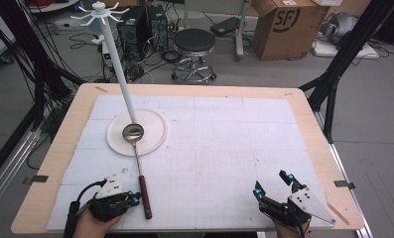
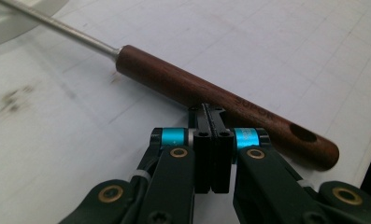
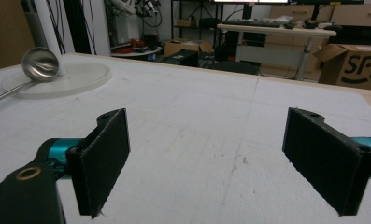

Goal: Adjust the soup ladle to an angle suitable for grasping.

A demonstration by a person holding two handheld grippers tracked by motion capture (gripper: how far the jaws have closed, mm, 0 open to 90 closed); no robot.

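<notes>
With its jaws pressed together on nothing, the left claw (image 2: pixel 210 114) noses the ladle handle (image 2: pixel 211 95) just ahead, so it must open to grasp it.

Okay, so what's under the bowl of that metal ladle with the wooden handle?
The shiny metal ladle has its bowl resting on the round white base plate of the tall white hanging rack. The patch of plate directly beneath the bowl is covered, so anything there can't be seen.

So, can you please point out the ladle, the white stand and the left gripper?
ladle (image 1: pixel 133 132): high view, on its metal bowl.
white stand (image 1: pixel 152 135): high view, on its round base.
left gripper (image 2: pixel 213 122): left gripper view, between its shut fingertips, beside the wooden handle.
</notes>
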